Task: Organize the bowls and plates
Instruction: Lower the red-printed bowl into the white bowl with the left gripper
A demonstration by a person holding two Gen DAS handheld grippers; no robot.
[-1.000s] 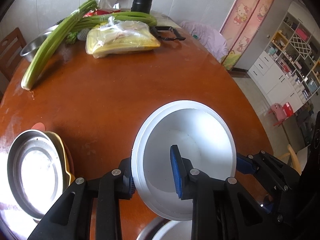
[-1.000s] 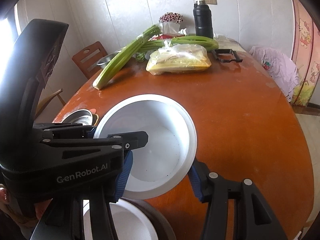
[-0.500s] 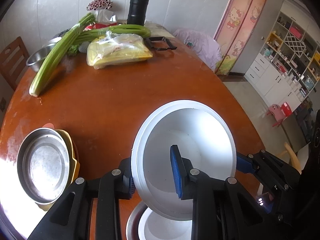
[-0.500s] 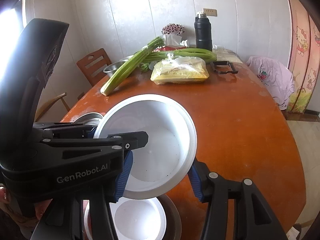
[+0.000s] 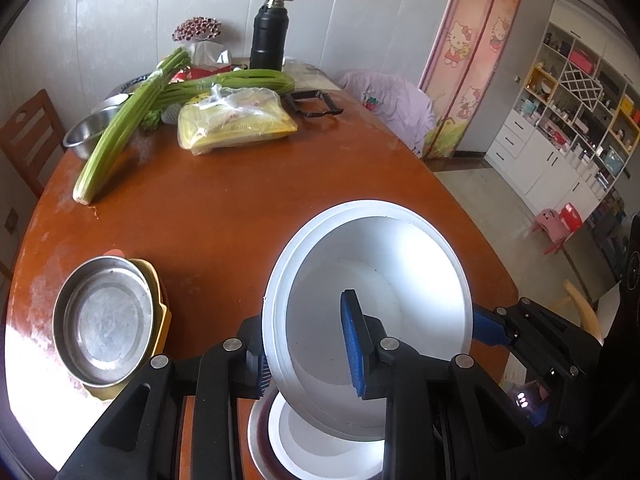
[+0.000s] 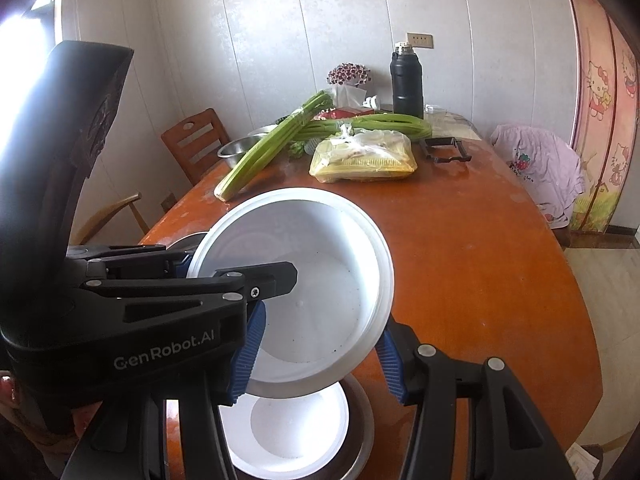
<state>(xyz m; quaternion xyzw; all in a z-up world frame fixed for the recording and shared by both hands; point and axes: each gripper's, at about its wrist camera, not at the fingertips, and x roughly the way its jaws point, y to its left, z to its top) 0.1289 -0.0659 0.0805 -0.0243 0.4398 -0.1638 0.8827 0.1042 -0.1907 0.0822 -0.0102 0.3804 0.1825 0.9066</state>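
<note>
So both grippers pinch white bowl (image 5: 384, 280) rim (tilted, w/ dark specks inside)

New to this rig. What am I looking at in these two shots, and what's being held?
There is no robot arm here. A person holds a two-finger clamp in each hand, each with a fisheye camera looking along its jaws. One picture comes from the left gripper, the other from the right gripper. Both grip the rim of one tilted white bowl, held above a second white bowl that sits in a steel dish. On the wooden table are a steel plate stacked on a yellow plate, celery, a bagged food pack and a black flask.
</note>
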